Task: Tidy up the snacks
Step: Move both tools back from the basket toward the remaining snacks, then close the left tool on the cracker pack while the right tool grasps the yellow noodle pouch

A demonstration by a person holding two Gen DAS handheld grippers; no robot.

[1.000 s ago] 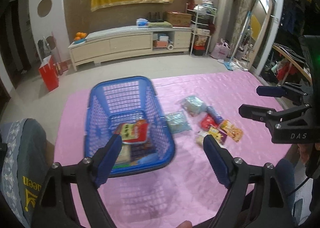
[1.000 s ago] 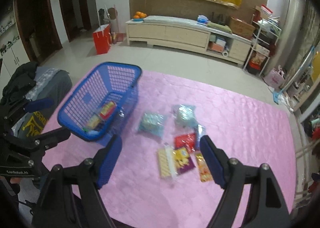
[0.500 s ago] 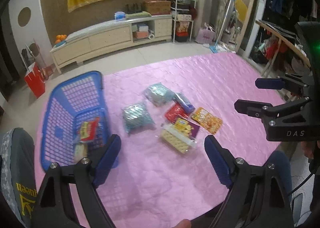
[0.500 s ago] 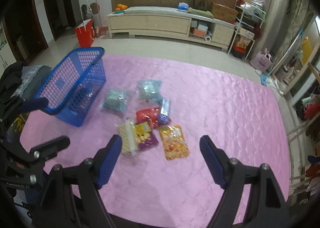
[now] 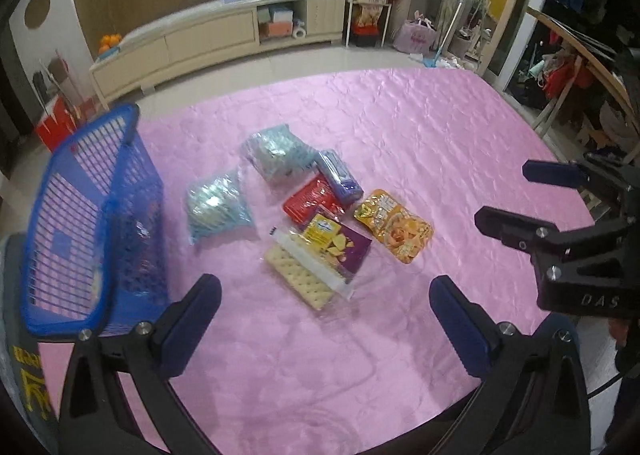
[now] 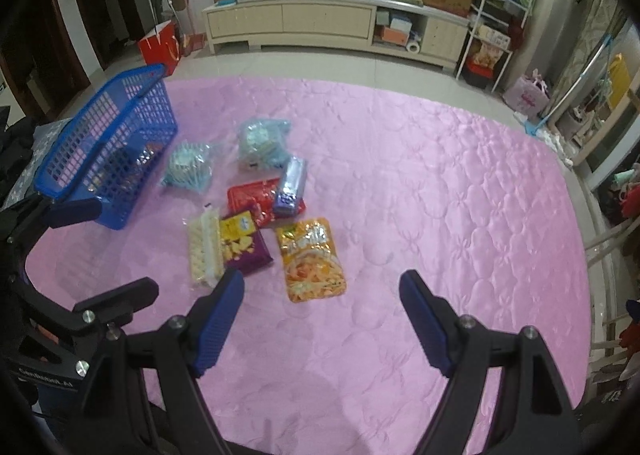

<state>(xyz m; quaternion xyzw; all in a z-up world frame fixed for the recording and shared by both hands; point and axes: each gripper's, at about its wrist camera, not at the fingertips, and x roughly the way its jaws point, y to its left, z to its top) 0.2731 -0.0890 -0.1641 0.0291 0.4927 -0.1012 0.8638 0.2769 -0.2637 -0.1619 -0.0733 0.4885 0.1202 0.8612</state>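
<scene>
- The left claw (image 5: 325,313) stands wide with nothing between its pads; its jaws have just been opening. The right claw (image 6: 322,315) is also spread wide and empty, over the orange packet (image 6: 313,258).
- The snacks lie in a loose cluster on the pink table (image 5: 420,127): two pale blue bags (image 5: 218,207), a red packet (image 5: 310,201) with a small blue pack (image 5: 338,175) partly on it, a purple chip bag (image 5: 340,247) overlapping a clear cracker pack (image 5: 304,279). The blue basket (image 5: 92,211) stands just left of them, with a few items dimly visible through its mesh.
- Risk: because packets overlap, a pinch on one could drag or lift its neighbour, most likely the cracker pack with the chip bag.
- Risk: the flat orange packet lies flush on the slick quilted cover; pads may slide off it or bunch the cloth instead.
- Risk: a hard squeeze would probably crush the crackers or chips.
- Risk: both claws point at the same small pile, so they could knock together, or one could nudge the light basket.
- Writing: "DAS" is readable on the right claw's body in the left view; lettering on the left claw's body in the right view and all packet print is too blurred to read.
</scene>
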